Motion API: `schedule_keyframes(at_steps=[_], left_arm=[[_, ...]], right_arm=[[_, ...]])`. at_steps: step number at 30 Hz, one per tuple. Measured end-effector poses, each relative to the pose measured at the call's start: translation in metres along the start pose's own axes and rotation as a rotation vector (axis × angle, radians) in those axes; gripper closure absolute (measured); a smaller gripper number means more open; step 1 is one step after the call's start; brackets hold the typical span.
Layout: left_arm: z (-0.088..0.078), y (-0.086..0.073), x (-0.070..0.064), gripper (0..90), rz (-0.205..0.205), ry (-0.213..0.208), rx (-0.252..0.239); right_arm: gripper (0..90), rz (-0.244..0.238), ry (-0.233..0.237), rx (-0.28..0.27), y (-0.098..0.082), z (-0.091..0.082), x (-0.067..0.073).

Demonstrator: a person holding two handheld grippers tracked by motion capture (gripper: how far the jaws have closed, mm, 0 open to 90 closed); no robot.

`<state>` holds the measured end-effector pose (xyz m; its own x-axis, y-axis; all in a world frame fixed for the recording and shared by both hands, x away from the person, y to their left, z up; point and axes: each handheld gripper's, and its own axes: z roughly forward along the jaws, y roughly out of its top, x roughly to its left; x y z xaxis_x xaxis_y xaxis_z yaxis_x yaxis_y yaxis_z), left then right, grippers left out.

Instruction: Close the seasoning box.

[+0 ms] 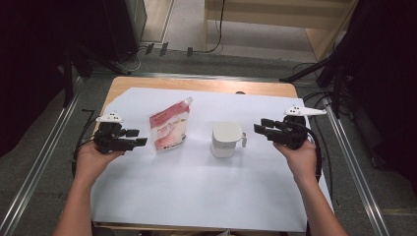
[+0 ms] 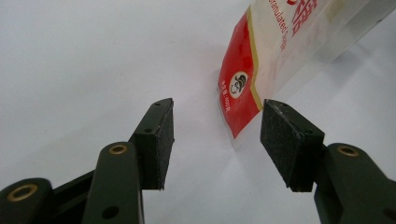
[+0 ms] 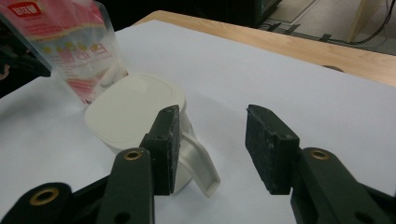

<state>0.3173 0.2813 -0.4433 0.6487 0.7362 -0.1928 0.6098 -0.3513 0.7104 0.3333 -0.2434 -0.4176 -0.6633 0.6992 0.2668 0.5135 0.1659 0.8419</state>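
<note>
While both grippers (image 1: 138,137) (image 1: 261,126) gaped empty, pouch (image 1: 169,127) and jug (image 1: 226,139) stood between them, each within reach.

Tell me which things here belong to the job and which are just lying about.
In the job: red-and-white plastic spout pouch; white lidded container with a handle; left gripper; right gripper.
Lying about: white paper sheet; wooden table; floor cables.

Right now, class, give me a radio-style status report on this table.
Left gripper open beside pouch, fingers clear. Right gripper open, empty, beside lidded cup handle. Nothing in the way.
</note>
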Motion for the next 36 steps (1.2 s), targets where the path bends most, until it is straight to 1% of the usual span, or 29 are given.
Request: schedule_keyframes(at_steps=[4, 5, 7, 10, 15, 16, 19, 21, 23, 26, 29, 30, 33, 36], left_arm=[[-0.001, 0.0, -0.001, 45.5, -0.003, 0.004, -0.002], [-0.001, 0.0, -0.001, 45.4, -0.004, 0.003, -0.002], [-0.001, 0.0, -0.001, 45.3, -0.004, 0.004, -0.002], [-0.001, 0.0, -0.001, 45.1, -0.006, 0.005, -0.004], [-0.001, 0.0, 0.0, 45.1, -0.007, 0.0, -0.008], [-0.001, 0.0, -0.001, 45.1, -0.011, 0.004, -0.008], [0.0, 0.0, -0.001, 45.0, -0.014, 0.002, -0.012], [0.0, 0.001, -0.001, 45.0, -0.01, 0.001, -0.008], [0.0, 0.001, -0.002, 44.9, -0.009, 0.0, -0.008], [0.0, 0.001, -0.003, 44.6, -0.013, 0.012, -0.004], [0.0, 0.001, -0.002, 44.1, -0.019, 0.008, -0.007], [0.0, 0.001, -0.001, 43.9, -0.015, 0.001, 0.009], [0.002, 0.0, -0.001, 43.4, -0.024, -0.001, 0.001], [0.003, 0.0, -0.001, 43.0, -0.023, -0.004, -0.001]], right_arm=[[51.8, -0.015, -0.017, 0.005, -0.003, -0.003, -0.003], [51.0, -0.024, -0.015, 0.002, -0.004, -0.003, -0.003], [50.3, -0.036, -0.028, 0.001, -0.007, -0.004, -0.004], [49.8, -0.041, -0.04, 0.01, -0.011, -0.006, -0.006], [49.3, -0.034, -0.04, 0.017, -0.019, -0.009, -0.012], [49.0, -0.028, -0.048, 0.028, -0.02, -0.01, -0.013], [48.9, -0.018, -0.051, 0.015, -0.025, -0.012, -0.017], [49.0, -0.005, -0.057, 0.023, -0.028, -0.012, -0.02], [49.0, -0.003, -0.06, 0.016, -0.029, -0.011, -0.022], [49.1, 0.003, -0.065, 0.026, -0.031, -0.01, -0.023], [49.2, -0.002, -0.066, 0.035, -0.033, -0.008, -0.022], [49.2, -0.007, -0.068, 0.036, -0.033, -0.007, -0.022], [49.1, 0.0, -0.071, 0.041, -0.034, -0.005, -0.023], [49.1, -0.005, -0.076, 0.043, -0.034, -0.004, -0.023]])
